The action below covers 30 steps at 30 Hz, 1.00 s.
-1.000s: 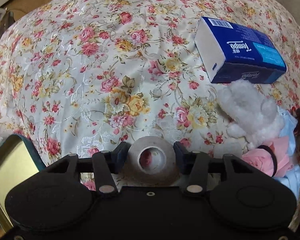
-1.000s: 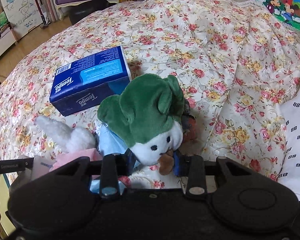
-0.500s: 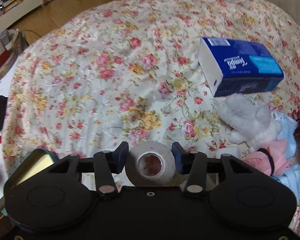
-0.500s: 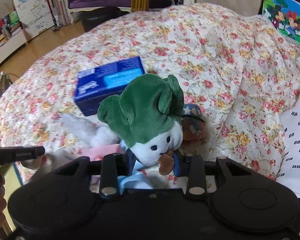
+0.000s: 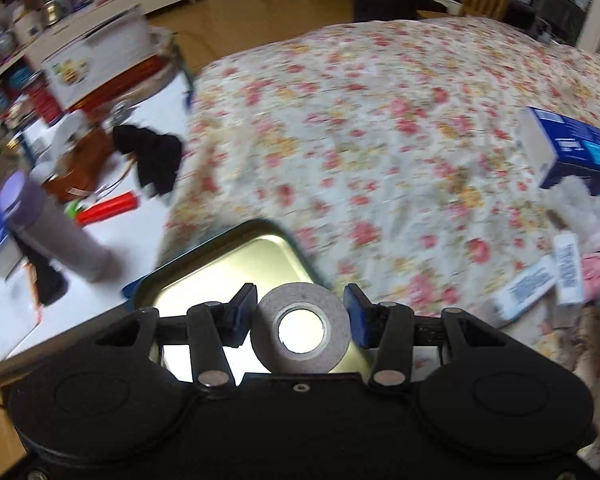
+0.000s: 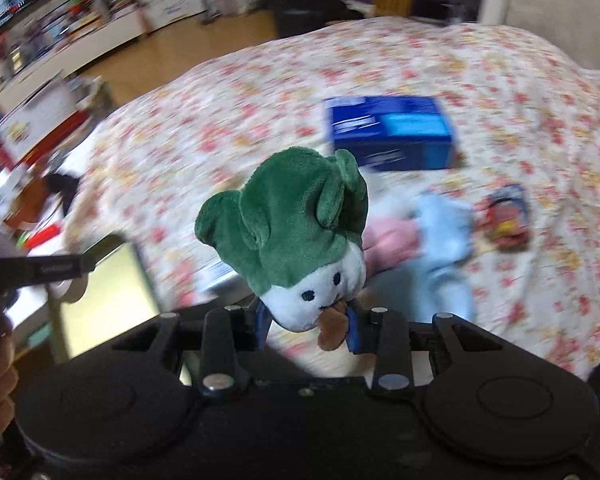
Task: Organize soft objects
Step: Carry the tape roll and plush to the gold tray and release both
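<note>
My left gripper point(image 5: 300, 322) is clamped on a grey tape roll point(image 5: 299, 329), pads touching both sides of it, and it hangs right over the near end of the gold metal tray point(image 5: 236, 258) at the bed's left edge. My right gripper point(image 6: 306, 326) is pinched on the green-hooded plush toy point(image 6: 296, 236) — held by its white face, lifted off the floral bedspread point(image 6: 260, 120). Everything's smeared with motion blur, so this looks like the carry step: both loads heading left toward that tray. On the far right sits the blue tissue box point(image 6: 392, 132), with pale blue and pink cloths point(image 6: 440, 232) and a small red packet point(image 6: 508, 220) nearer — those are left to sort, I'd say. Next: lower the roll into the tray, open the left jaws, then bring the plush in alongside without knocking the rim.
</note>
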Each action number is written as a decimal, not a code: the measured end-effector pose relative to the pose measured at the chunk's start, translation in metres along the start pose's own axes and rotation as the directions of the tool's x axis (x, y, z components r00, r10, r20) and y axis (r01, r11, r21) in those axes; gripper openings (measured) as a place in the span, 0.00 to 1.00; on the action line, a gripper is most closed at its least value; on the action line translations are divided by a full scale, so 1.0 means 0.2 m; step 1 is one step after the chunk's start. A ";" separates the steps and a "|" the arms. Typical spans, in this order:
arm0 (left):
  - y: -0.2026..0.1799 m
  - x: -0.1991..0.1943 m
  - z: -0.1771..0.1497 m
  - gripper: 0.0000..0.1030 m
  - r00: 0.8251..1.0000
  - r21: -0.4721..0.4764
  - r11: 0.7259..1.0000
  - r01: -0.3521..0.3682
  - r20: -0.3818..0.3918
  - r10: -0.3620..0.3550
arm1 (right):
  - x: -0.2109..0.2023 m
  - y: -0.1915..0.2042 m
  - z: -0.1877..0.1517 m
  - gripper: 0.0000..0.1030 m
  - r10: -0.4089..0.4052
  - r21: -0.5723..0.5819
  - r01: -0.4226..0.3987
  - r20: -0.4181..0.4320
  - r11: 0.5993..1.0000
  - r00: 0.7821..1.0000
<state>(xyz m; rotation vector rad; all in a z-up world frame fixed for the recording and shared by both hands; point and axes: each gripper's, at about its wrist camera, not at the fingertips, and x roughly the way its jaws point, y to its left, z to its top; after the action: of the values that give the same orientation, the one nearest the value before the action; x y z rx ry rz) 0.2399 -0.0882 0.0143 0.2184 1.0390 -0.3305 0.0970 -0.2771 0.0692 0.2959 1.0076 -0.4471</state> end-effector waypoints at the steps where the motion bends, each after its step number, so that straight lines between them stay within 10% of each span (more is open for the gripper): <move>1: 0.05 0.01 -0.03 0.46 1.000 -0.016 1.000 -0.009 -0.001 0.009 | -0.01 0.06 -0.02 0.34 0.012 -0.016 -0.012 -0.006 1.000 1.000; 15: 0.31 0.25 -0.22 0.46 0.995 -0.085 0.993 -0.084 -0.056 0.079 | 0.11 0.68 -0.27 0.34 0.025 -0.196 -0.049 -0.120 0.979 0.992; 30: 0.38 0.36 -0.25 0.46 0.990 -0.139 0.990 -0.029 -0.143 0.009 | 0.27 0.82 -0.34 0.34 -0.005 -0.230 -0.034 -0.167 0.973 0.986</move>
<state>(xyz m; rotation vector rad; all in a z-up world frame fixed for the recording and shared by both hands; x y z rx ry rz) 0.2616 -0.0128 -0.0711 0.1256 1.1951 -0.2255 0.1517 -0.1169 -0.0051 0.1314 1.2087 -0.2902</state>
